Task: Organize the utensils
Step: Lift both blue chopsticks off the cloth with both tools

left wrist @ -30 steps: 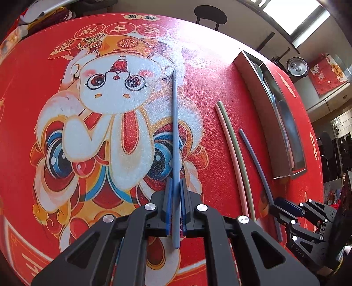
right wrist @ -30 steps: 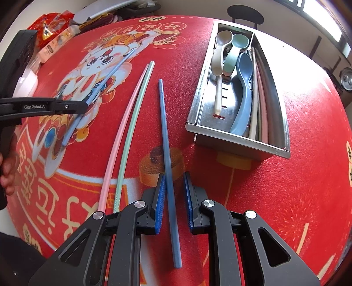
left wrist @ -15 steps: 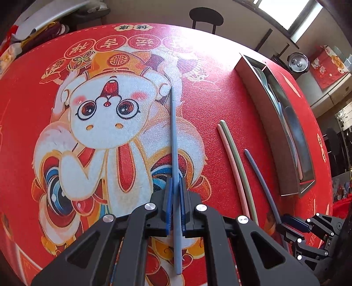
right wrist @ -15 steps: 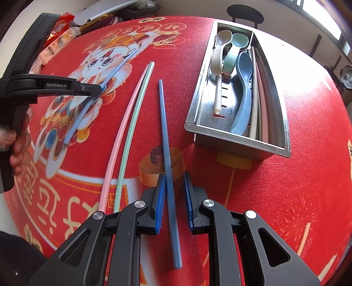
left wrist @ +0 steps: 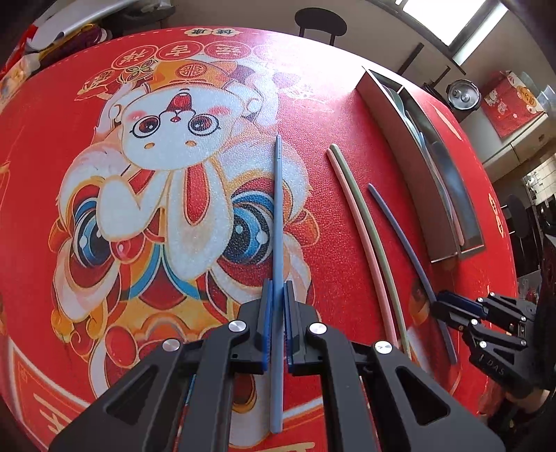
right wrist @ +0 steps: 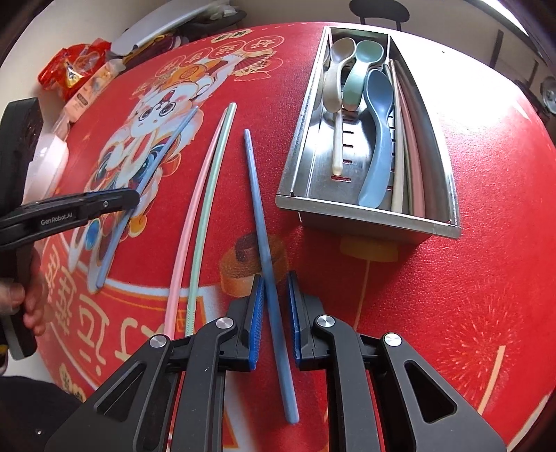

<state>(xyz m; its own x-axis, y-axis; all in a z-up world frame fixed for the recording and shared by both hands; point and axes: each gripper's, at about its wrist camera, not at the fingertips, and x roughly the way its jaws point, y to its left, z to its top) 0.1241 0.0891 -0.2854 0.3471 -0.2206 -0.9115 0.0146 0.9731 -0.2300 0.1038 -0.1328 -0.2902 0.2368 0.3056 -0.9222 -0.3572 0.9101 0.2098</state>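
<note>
My left gripper [left wrist: 277,288] is shut on a light blue chopstick [left wrist: 277,215] and holds it above the red mat; both show in the right wrist view, the gripper [right wrist: 133,198] and the chopstick [right wrist: 153,170]. My right gripper [right wrist: 274,281] is open, its pads on either side of a darker blue chopstick [right wrist: 259,212] that lies on the mat, with a gap on both sides. A pink chopstick [right wrist: 198,194] and a green chopstick [right wrist: 212,187] lie side by side to its left. The steel utensil tray [right wrist: 295,153] holds three spoons and several chopsticks.
The round table wears a red mat with a cartoon rabbit [left wrist: 166,139]. Snack packets and bottles [right wrist: 80,80] sit at the far left edge. A dark chair [left wrist: 319,24] stands behind the table. The tray's long steel wall [left wrist: 403,156] runs along the right.
My left gripper has moved with the light blue chopstick, which now hangs lower and closer over the mat. The right gripper has stayed open around the darker blue chopstick.
</note>
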